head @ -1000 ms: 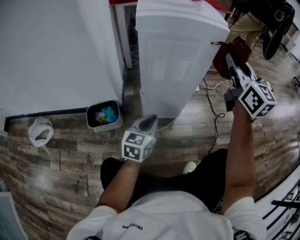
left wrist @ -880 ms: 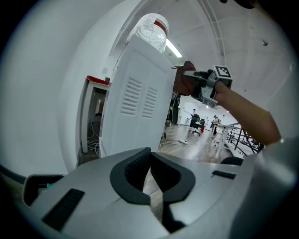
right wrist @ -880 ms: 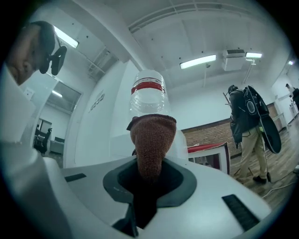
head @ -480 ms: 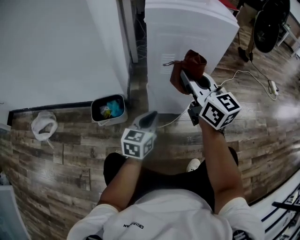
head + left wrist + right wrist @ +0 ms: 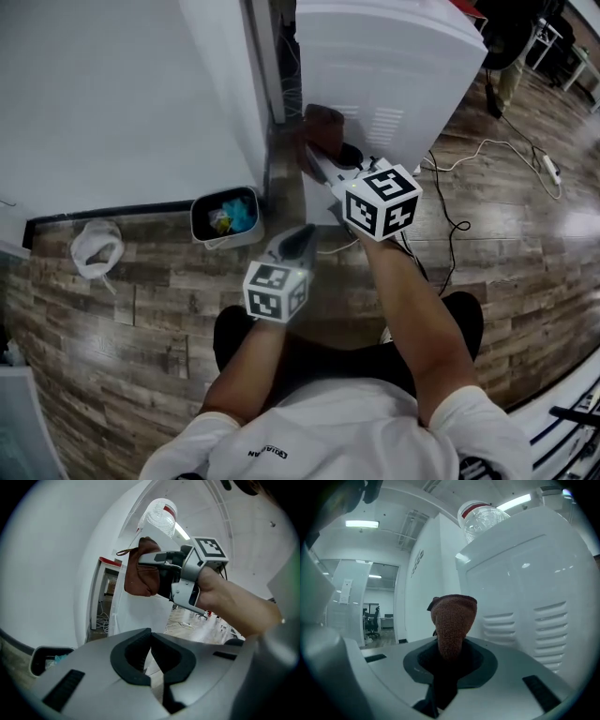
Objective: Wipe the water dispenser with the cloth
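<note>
The white water dispenser [image 5: 394,84] stands at the top of the head view, its vented panel facing me. My right gripper [image 5: 323,155] is shut on a brown cloth [image 5: 323,127], held by the dispenser's left edge, near the gap to the wall. In the right gripper view the cloth [image 5: 452,620] sticks up from between the jaws of the right gripper [image 5: 449,656], with the dispenser [image 5: 529,597] and its bottle [image 5: 483,517] just to the right. My left gripper [image 5: 302,239] hangs lower, shut and empty, and its own view shows the cloth [image 5: 140,576] above the left gripper [image 5: 151,641].
A small bin [image 5: 225,217] with rubbish stands on the wooden floor left of the dispenser. A white bag [image 5: 94,251] lies further left. A white wall [image 5: 122,94] fills the upper left. A black cable [image 5: 459,220] and a power strip [image 5: 548,164] lie at the right.
My right gripper has carried the cloth leftwards, from the dispenser's right side across its panel to its left edge. The left gripper has stayed put.
</note>
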The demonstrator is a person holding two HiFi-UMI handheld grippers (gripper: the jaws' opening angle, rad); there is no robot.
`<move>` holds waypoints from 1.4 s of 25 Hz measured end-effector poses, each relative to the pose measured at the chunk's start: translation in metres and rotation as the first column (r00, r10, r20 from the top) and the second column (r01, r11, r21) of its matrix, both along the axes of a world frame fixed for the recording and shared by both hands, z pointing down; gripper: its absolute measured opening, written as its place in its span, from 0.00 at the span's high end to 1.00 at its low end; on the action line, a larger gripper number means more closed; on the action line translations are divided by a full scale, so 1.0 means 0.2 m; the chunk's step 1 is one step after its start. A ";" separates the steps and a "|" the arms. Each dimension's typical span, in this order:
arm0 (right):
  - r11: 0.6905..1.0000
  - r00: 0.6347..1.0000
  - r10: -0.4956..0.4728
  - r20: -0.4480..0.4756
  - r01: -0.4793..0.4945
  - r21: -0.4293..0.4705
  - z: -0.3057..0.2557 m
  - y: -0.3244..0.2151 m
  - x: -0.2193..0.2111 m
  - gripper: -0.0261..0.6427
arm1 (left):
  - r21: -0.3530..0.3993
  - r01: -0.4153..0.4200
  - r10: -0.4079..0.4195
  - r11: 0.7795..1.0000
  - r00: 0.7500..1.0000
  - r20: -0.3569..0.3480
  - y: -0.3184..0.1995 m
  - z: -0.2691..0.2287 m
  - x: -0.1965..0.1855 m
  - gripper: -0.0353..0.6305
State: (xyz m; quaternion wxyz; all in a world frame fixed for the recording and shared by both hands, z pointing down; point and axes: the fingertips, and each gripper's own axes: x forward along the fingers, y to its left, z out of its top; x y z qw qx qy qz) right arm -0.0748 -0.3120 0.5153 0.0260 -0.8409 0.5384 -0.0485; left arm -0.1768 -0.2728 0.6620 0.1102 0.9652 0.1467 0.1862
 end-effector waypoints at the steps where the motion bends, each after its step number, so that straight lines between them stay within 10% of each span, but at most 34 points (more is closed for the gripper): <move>1: 1.000 1.000 0.002 0.001 -0.002 -0.005 0.01 0.00 0.01 0.87 | -0.002 0.003 -0.003 1.000 1.000 0.001 0.00 0.00 0.00 0.96; 35: 0.941 0.944 0.330 -0.019 -0.331 -0.076 0.17 0.96 0.43 0.87 | -0.003 -0.093 0.093 0.996 0.996 0.008 0.21 0.06 0.09 0.96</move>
